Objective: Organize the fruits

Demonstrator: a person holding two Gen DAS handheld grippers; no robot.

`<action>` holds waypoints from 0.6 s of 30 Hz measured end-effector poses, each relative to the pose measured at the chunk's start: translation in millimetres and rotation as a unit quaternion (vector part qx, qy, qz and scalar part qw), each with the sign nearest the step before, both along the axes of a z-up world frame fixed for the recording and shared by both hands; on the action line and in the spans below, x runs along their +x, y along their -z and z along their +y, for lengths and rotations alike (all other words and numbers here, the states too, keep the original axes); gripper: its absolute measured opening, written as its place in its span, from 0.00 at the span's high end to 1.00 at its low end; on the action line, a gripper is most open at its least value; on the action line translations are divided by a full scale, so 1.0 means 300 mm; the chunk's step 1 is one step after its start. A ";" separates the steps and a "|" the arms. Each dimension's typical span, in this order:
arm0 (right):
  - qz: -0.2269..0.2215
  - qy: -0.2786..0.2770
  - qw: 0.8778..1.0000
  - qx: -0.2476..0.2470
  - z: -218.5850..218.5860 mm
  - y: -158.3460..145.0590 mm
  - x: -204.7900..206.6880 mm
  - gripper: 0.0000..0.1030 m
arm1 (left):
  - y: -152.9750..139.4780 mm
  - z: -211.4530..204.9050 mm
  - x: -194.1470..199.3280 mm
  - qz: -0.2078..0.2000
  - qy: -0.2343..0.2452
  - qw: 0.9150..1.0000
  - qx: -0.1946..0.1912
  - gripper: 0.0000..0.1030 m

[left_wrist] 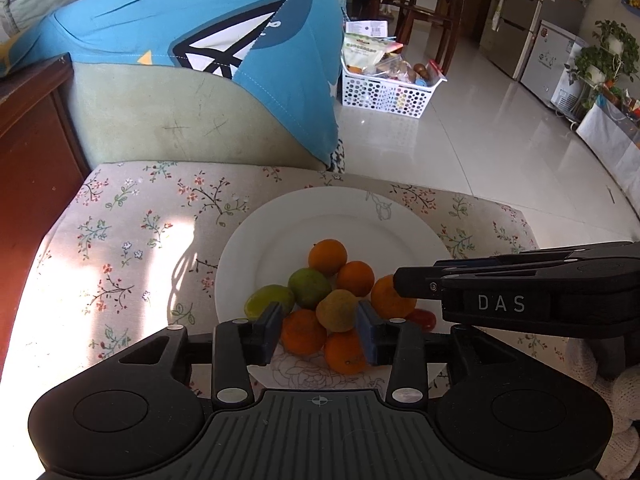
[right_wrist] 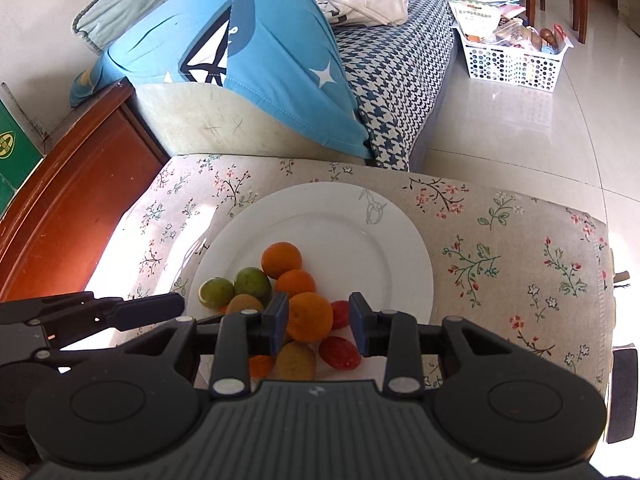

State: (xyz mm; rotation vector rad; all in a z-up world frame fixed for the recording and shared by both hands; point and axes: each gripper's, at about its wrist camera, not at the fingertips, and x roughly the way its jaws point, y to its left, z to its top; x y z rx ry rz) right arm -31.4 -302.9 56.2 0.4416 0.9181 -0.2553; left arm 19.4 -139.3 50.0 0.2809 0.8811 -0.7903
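Both tongs hung apart over the fruit pile [left_wrist: 332, 300] on the plate [left_wrist: 280, 220]: left tongs [left_wrist: 318, 336] and right tongs [right_wrist: 318, 322] gripped nothing; round fruits showed no long axis.

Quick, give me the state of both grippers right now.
Left gripper: open, jaws either side of the fruit pile on the plate, holding nothing.
Right gripper: open, jaws around an orange, not closed on it.

oranges [left_wrist: 327, 257]: 5 | green citrus [left_wrist: 309, 288]: 2 | yellow-brown fruits [left_wrist: 337, 309]: 2 | red tomatoes [right_wrist: 339, 353]: 2 | white plate [left_wrist: 384, 224]: 1
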 end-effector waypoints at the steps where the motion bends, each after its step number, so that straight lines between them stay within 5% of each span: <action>1: 0.003 0.003 1.000 -0.004 0.002 -0.003 -0.001 0.60 | -0.005 0.004 -0.004 -0.003 -0.005 1.000 0.001 0.48; 6: 0.017 0.020 1.000 -0.006 0.009 -0.015 -0.005 0.48 | -0.021 0.011 -0.019 -0.002 -0.017 1.000 0.021 0.30; 18: 0.038 0.043 0.998 -0.032 0.056 -0.070 -0.023 0.26 | -0.025 0.052 -0.040 0.022 -0.063 0.996 0.060 0.24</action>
